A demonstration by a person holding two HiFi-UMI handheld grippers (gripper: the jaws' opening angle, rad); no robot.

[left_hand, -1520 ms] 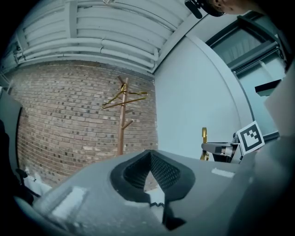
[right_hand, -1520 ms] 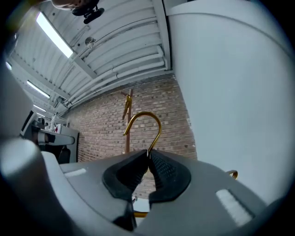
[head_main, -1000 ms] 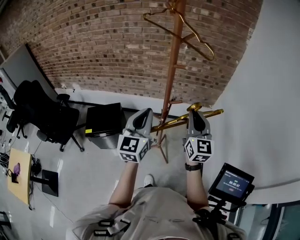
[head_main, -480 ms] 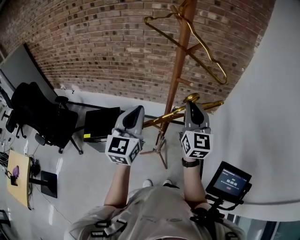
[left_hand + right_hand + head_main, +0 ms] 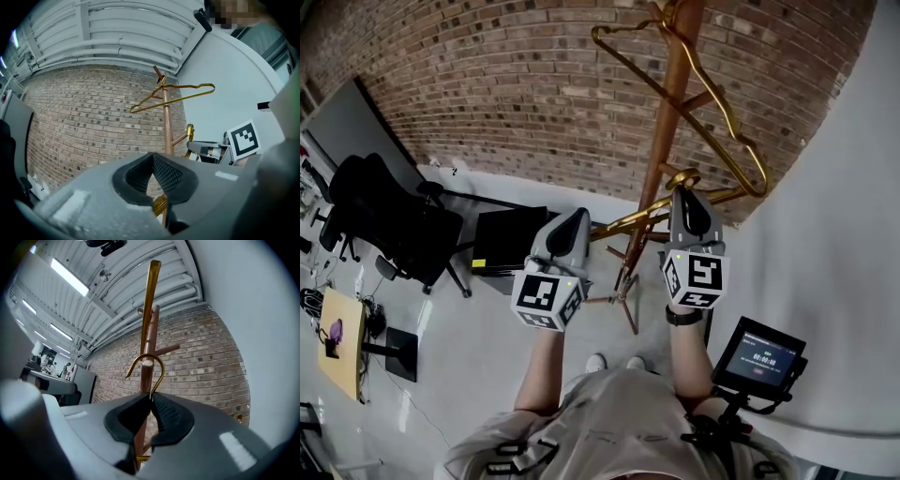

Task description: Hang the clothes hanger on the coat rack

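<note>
While my left gripper (image 5: 577, 223) clamps the hanger (image 5: 630, 223) level, my right gripper (image 5: 683, 197) pinches its neck, steering the hook (image 5: 161, 369) toward a mid-frame peg (image 5: 147, 363) on the coat rack (image 5: 667, 131).

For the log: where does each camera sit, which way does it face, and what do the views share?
Head view: on the person's head, facing steeply down; shows forearms, torso, left tongs, right tongs, coat rack.
Left gripper view: on the left tongs, facing upward along jaws shut on the held hanger, toward the rack.
Right gripper view: on the right tongs, facing upward along jaws shut at the hanger's hook.
Shared: all three show the rack and hanger.
</note>
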